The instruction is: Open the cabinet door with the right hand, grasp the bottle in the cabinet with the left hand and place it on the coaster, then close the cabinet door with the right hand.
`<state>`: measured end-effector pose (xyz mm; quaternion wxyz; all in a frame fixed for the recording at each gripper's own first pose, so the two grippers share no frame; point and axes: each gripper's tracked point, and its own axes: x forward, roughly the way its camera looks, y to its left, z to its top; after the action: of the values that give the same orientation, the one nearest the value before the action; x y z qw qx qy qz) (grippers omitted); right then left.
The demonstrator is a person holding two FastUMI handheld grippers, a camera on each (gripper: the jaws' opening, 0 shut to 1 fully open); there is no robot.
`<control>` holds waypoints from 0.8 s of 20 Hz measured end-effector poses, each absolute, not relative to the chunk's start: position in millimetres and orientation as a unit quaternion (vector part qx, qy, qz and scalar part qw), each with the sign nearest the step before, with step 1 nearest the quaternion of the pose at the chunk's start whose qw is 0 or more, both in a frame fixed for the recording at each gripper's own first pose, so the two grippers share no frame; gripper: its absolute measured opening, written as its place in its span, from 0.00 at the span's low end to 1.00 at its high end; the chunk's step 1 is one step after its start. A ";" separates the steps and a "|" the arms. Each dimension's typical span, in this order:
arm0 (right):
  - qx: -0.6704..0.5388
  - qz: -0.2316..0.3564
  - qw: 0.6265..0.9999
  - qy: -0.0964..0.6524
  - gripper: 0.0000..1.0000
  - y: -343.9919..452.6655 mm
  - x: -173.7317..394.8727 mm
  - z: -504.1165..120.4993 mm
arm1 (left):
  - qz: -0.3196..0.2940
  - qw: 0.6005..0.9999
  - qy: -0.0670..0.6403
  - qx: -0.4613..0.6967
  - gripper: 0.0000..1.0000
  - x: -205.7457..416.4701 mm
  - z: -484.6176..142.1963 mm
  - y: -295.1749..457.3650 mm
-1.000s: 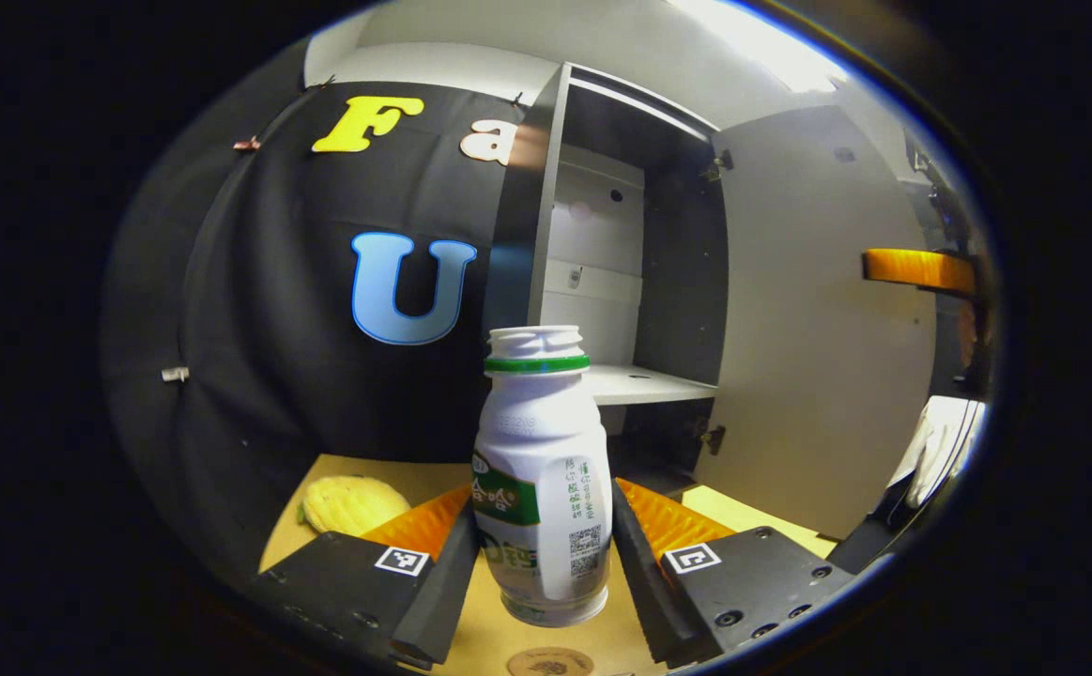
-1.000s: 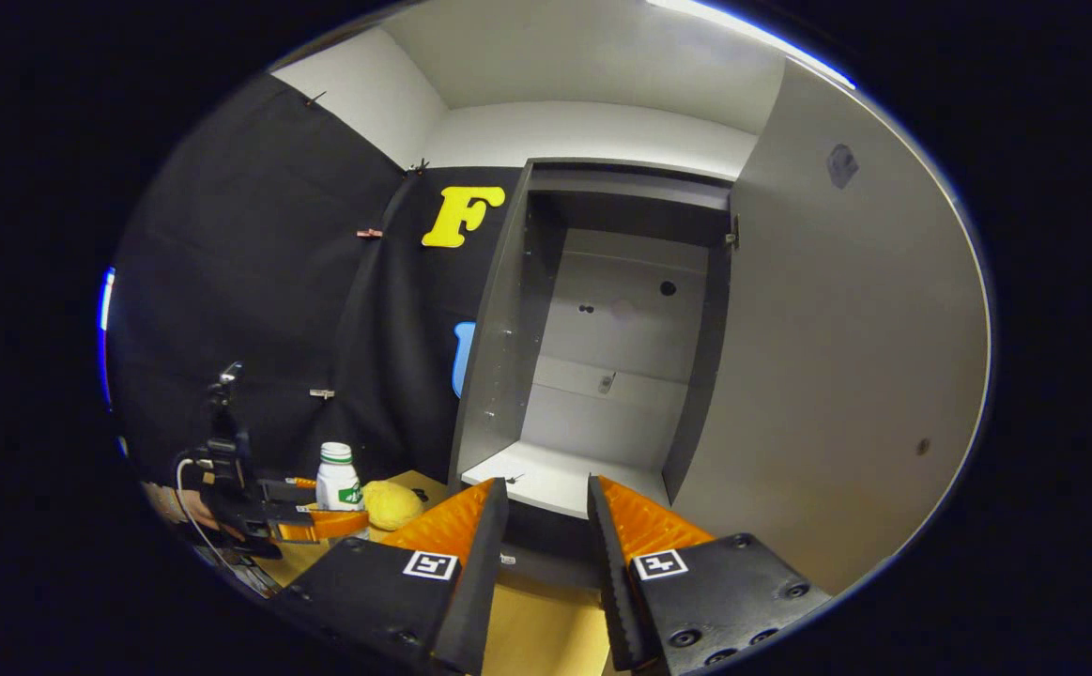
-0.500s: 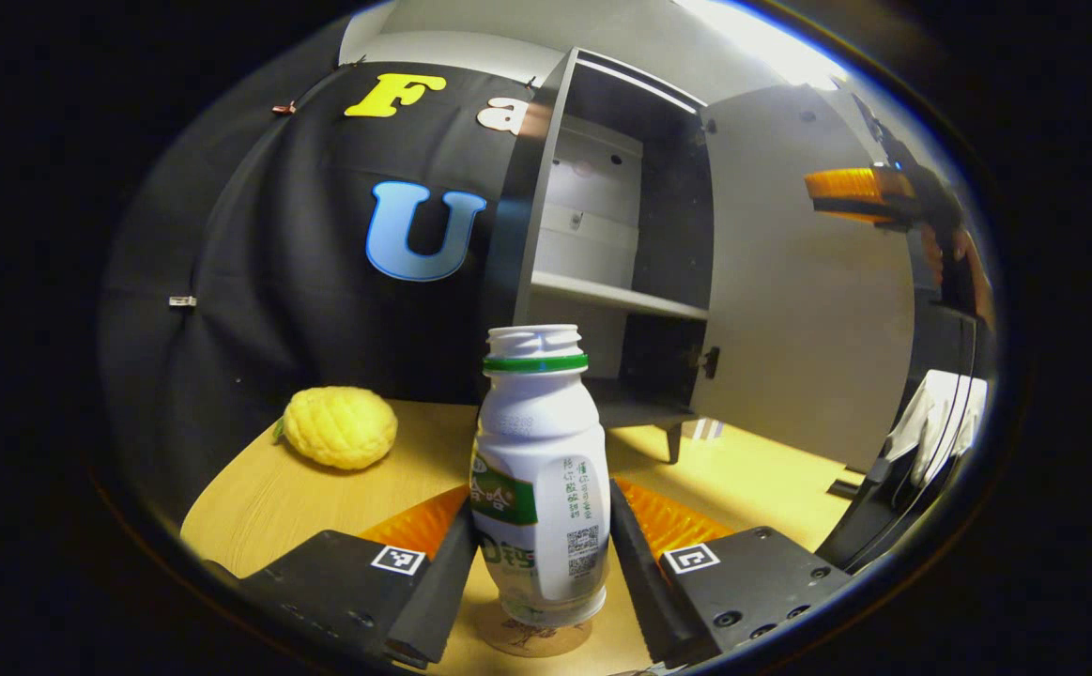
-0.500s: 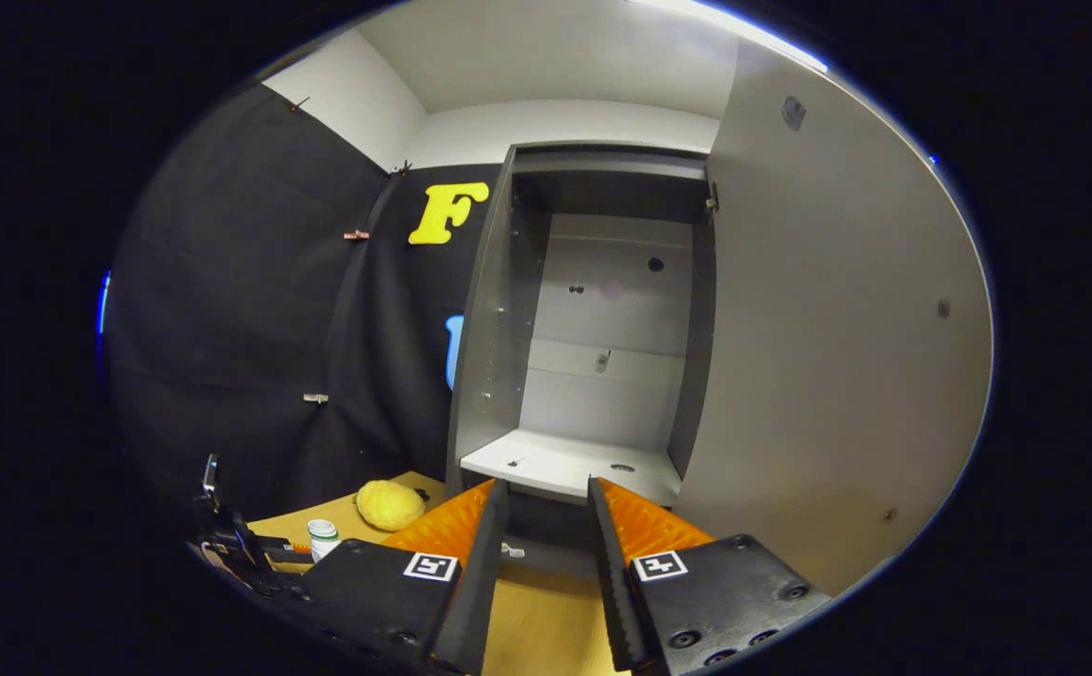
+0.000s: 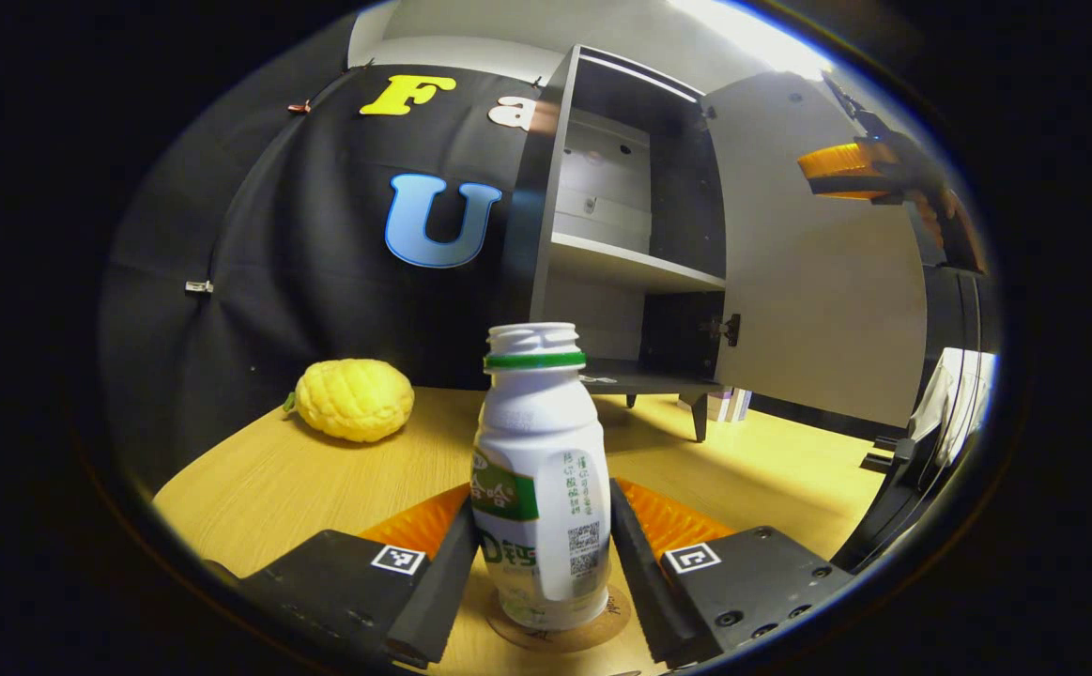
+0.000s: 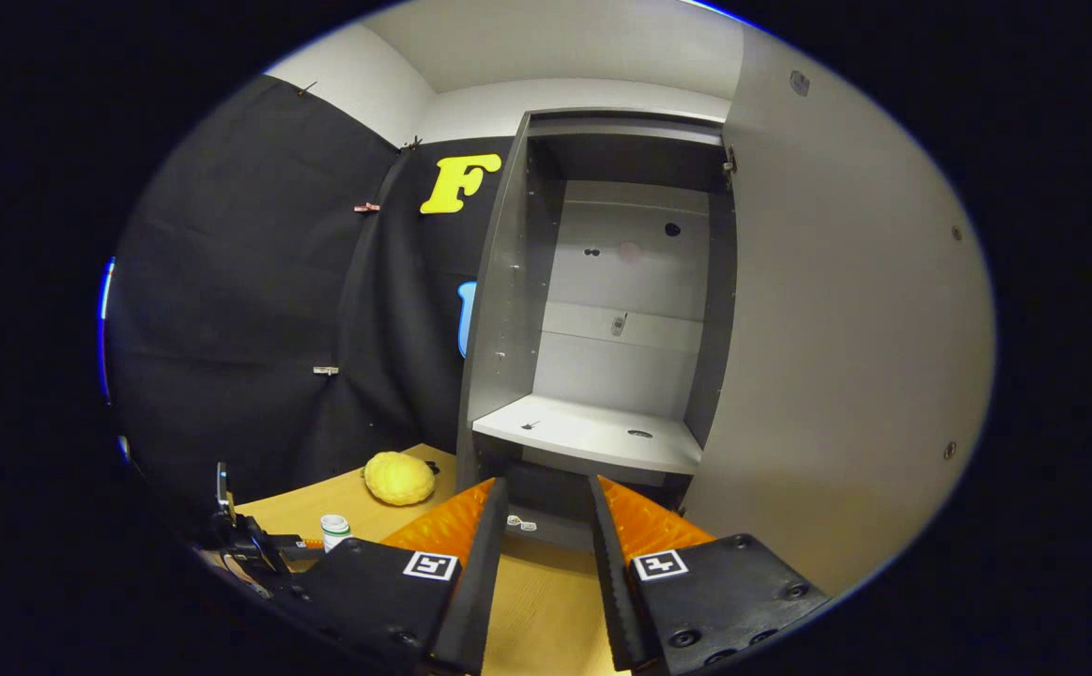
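– Where is the bottle (image 5: 539, 488)?

– Upright on the coaster (image 5: 560, 629), between the two fingers of the left tongs (image 5: 542, 554), which press its sides. It is a white plastic bottle, rounded and narrowing to a ribbed neck with a green ring, and a green and white label wraps its middle. The coaster is a thin, round, brown disc; its rim shows under the bottle's base.

– And the right tongs?

– The right tongs (image 6: 543, 554) hold nothing; their ridged fingers stand a narrow gap apart, pointing at the cabinet (image 6: 602, 310). In the left gripper view they hang high at the right, in front of the cabinet door (image 5: 813, 272); I cannot tell whether they touch it.

– What about the cabinet?

– Tall, boxy, grey, with smooth flat panels and short legs. Its door stands swung wide open to the right, and a pale shelf (image 6: 592, 437) crosses the inside.

– The surface?

– The surface (image 5: 320, 479) is light wood with a fine grain. A bumpy, yellow, bun-shaped thing (image 5: 354, 400) lies on it to the left of the cabinet, well apart from the bottle.

– The room?

– Black cloth (image 5: 301, 282) hangs creased behind, below white wall and ceiling.
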<state>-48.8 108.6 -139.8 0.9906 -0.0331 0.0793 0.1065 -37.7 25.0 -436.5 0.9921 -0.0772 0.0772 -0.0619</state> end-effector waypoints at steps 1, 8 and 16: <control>-0.033 0.107 0.990 0.082 0.53 109.3 -49.4 -142.2 | -0.061 0.992 0.077 -0.075 0.78 -39.6 -438.2 22.7; -0.043 0.113 0.990 0.071 0.53 115.7 -48.2 -133.3 | -0.083 0.988 0.106 -0.079 0.81 -62.5 -445.2 2.0; -0.036 0.103 0.991 0.074 0.53 104.2 -47.0 -127.1 | -0.072 0.988 0.121 -0.064 0.95 -54.0 -433.9 6.0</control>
<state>-47.0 104.2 -127.1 0.9913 -0.0356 0.0744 0.1027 -54.0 6.0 -433.9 0.9880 -0.0638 0.1206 -0.0719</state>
